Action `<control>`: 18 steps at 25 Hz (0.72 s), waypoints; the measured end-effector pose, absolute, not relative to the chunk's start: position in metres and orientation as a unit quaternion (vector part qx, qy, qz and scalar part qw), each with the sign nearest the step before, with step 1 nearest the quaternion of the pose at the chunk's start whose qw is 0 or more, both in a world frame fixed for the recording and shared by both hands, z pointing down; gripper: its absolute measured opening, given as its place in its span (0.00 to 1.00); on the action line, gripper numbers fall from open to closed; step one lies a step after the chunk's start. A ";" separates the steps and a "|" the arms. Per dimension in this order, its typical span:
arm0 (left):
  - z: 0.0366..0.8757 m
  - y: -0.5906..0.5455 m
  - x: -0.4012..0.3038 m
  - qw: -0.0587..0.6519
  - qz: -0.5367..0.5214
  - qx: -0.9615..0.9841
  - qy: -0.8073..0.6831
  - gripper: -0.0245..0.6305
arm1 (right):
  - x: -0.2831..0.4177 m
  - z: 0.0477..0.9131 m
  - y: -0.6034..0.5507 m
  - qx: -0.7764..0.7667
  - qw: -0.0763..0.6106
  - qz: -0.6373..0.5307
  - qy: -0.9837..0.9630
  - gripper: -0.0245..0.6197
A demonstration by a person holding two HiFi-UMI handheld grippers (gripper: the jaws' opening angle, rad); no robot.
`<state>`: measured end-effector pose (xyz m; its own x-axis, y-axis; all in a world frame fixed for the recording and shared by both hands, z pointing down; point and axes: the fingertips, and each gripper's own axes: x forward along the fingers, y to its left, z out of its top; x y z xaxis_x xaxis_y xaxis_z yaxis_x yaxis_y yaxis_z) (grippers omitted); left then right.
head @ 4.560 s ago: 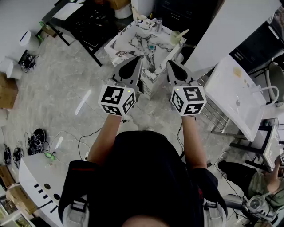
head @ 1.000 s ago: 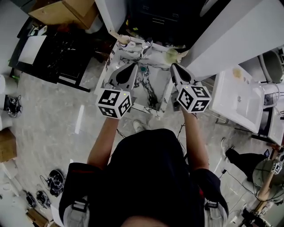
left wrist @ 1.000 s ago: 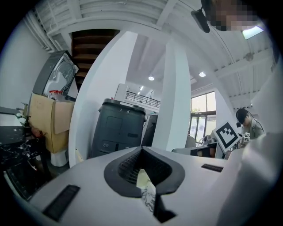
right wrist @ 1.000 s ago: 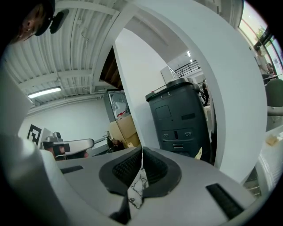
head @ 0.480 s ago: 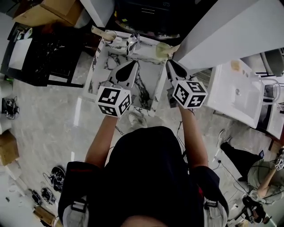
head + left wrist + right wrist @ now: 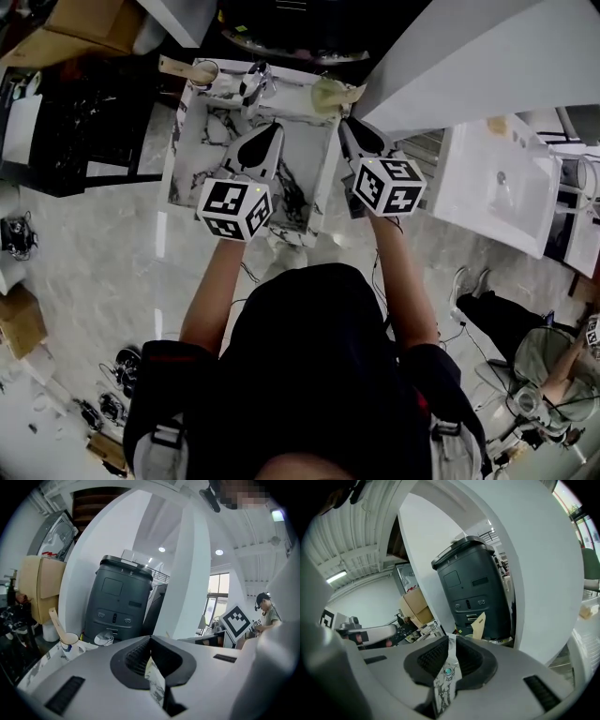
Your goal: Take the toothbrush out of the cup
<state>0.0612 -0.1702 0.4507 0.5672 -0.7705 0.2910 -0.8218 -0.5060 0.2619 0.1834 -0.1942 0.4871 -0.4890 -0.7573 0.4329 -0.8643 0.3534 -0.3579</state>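
Toothbrush [image 6: 57, 625] stands in cup [image 6: 69, 640] on marble basin [image 6: 216, 127], dark bin [image 6: 119, 602] behind.

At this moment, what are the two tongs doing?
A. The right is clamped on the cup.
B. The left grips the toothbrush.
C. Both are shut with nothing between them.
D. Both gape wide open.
C: each gripper view shows its tongs, the left tongs and the right tongs, closed tip to tip on nothing, while the toothbrush stands in the cup, apart from both.
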 end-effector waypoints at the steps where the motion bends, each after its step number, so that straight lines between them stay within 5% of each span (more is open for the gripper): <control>1: 0.455 -0.173 0.063 0.193 0.068 0.864 -0.461 0.05 | 0.185 0.493 -0.197 0.498 0.100 0.282 -0.814 0.10; 5: 0.468 -0.179 0.071 0.205 0.073 0.862 -0.459 0.05 | 0.187 0.513 -0.209 0.493 0.110 0.302 -0.809 0.20; 18: 0.494 -0.188 0.071 0.239 0.085 0.842 -0.477 0.05 | 0.192 0.561 -0.255 0.492 0.144 0.325 -0.795 0.25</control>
